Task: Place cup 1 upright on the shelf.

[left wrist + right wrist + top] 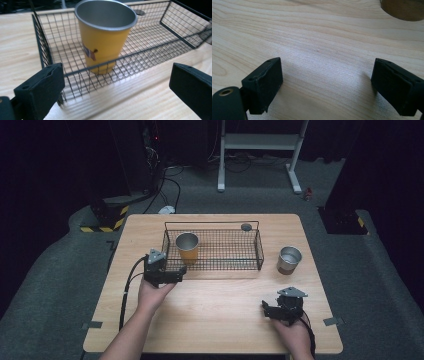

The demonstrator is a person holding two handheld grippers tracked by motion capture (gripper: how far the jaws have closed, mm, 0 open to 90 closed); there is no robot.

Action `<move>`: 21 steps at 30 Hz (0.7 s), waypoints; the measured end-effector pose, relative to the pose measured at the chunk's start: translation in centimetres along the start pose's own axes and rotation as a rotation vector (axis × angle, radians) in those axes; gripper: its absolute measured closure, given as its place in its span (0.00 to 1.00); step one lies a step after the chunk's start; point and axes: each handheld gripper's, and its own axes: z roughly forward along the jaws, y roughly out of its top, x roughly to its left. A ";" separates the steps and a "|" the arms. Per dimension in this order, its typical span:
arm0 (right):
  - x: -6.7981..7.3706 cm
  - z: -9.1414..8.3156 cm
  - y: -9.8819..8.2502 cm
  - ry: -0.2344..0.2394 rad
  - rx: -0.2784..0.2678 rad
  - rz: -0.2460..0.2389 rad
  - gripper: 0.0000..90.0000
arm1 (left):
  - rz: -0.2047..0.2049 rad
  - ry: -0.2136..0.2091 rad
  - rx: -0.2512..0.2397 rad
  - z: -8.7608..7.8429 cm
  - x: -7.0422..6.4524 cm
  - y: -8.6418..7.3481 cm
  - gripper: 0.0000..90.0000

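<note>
Fingers (40, 92) of your left gripper (176, 275) are standing spread wide with nothing between them, hovering just outside the near wall of the black wire basket (260, 251). Your right gripper (270, 309) is resting low over bare wood near the table's (220, 320) front right corner, its jaws likewise parted and empty.

You are facing the yellow metal cup (105, 37), which is standing upright inside the basket at its left end, close behind the near wall. A second, brown metal cup (289, 259) is sitting outside the basket on the right, well apart from both grippers.

What I would be watching, as a judgement: if you are driving straight forward for the yellow cup, your jaws are likely meeting the wire rim first, and a push there is shoving the whole basket along the table. A low approach could also snag a fingertip in the mesh. Coming in tilted, you could be knocking the cup's lip and toppling it against the left wall, which is standing near it.

Room is opening above: nothing is hanging over the basket, so a lift over the near rim looks free. Most of the basket floor to the cup's right is lying bare, and the table in front of both hands is open wood.
</note>
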 end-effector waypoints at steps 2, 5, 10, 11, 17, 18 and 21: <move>0.0 0.0 0.0 0.000 0.000 0.000 0.11 | 0.007 -0.002 0.001 -0.1 -0.1 -0.6 0.00; 0.0 0.0 0.0 0.001 0.001 0.001 0.11 | 0.022 -0.018 0.010 -0.3 -0.2 -1.4 0.00; 0.0 -0.1 0.0 0.000 0.000 0.004 0.12 | 0.031 -0.064 0.020 -0.6 -0.5 -3.0 0.00; 0.0 -0.1 -0.1 -0.002 0.001 0.009 0.12 | 0.036 -0.069 0.026 -0.7 -0.4 -3.2 0.00; 0.0 -0.1 -0.1 -0.003 0.000 0.008 0.12 | 0.049 -0.091 0.085 -0.8 -0.6 -5.1 0.01; 0.0 -0.1 -0.1 -0.003 0.000 0.008 0.12 | 0.056 -0.097 0.103 -0.8 -0.5 -5.5 0.02; 0.0 -0.1 -0.1 -0.003 0.000 0.009 0.12 | 0.077 -0.088 0.124 -0.8 -0.6 -6.2 0.04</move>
